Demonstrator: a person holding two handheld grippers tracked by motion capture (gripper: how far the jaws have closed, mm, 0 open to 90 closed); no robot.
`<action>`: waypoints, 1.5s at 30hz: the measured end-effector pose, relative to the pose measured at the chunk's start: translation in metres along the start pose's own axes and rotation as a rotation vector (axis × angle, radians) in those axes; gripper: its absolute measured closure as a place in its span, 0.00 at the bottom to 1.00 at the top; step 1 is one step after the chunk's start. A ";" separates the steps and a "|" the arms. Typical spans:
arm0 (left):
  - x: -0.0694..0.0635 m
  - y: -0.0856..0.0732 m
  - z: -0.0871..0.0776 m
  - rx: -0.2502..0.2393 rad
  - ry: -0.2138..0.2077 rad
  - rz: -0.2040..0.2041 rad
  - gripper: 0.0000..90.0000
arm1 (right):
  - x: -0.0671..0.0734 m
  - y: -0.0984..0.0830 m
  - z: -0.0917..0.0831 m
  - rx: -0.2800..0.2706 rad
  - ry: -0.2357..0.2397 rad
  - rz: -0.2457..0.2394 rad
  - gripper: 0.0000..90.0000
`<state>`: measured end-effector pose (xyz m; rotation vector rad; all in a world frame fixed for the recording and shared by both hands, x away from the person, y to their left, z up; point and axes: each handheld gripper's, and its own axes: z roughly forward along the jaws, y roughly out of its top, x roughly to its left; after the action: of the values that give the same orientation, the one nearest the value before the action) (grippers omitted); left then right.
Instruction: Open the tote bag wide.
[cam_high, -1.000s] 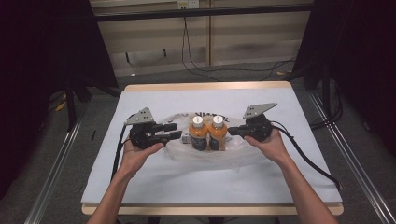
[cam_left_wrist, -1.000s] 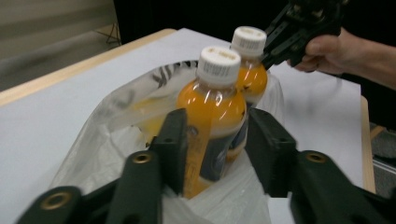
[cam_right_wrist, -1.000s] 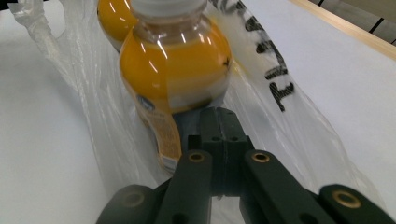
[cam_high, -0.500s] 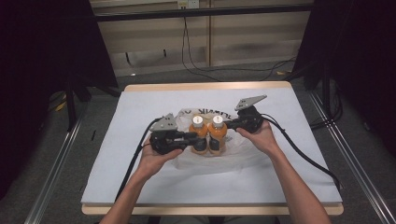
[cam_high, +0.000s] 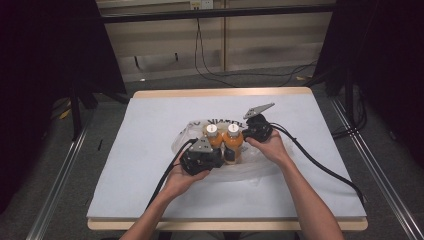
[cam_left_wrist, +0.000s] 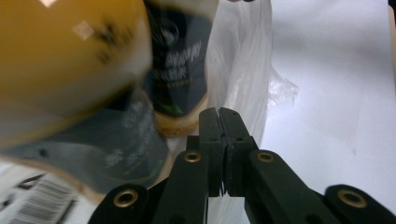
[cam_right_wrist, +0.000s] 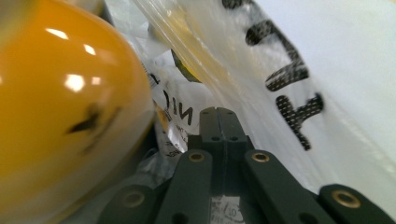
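Observation:
Two orange juice bottles with white caps stand side by side on a clear plastic bag printed with black letters. My left gripper lies at their near left, pointing at their bases. Its jaws have just been closing and now stand shut, with bag film rising right behind its tips and a bottle close on the left. My right gripper is shut beside the right bottle, with the lettered film draped around it. I cannot tell whether either pinches the film.
A white cloth covers the wooden table. Black cables trail from both grippers toward the near edge. Dark curtains and metal floor rails flank the table.
Both hands have moved inward and down toward the bottles. The left gripper swung from the bottles' left side to their near-left base and its jaws went from open to shut.

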<state>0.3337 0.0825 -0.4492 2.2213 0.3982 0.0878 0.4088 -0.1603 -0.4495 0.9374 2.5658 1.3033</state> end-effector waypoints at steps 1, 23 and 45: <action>0.000 -0.002 0.004 0.008 -0.001 0.002 0.98 | -0.001 -0.001 0.002 0.003 0.000 0.004 1.00; -0.014 -0.024 0.011 0.176 -0.067 0.067 1.00 | -0.034 -0.001 0.040 0.133 -0.132 0.104 1.00; -0.029 -0.036 -0.001 0.170 -0.176 0.057 1.00 | -0.063 0.025 0.060 0.151 -0.320 0.215 1.00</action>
<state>0.2967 0.0946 -0.4743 2.3854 0.2535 -0.1147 0.4932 -0.1440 -0.4789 1.3587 2.3893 0.9173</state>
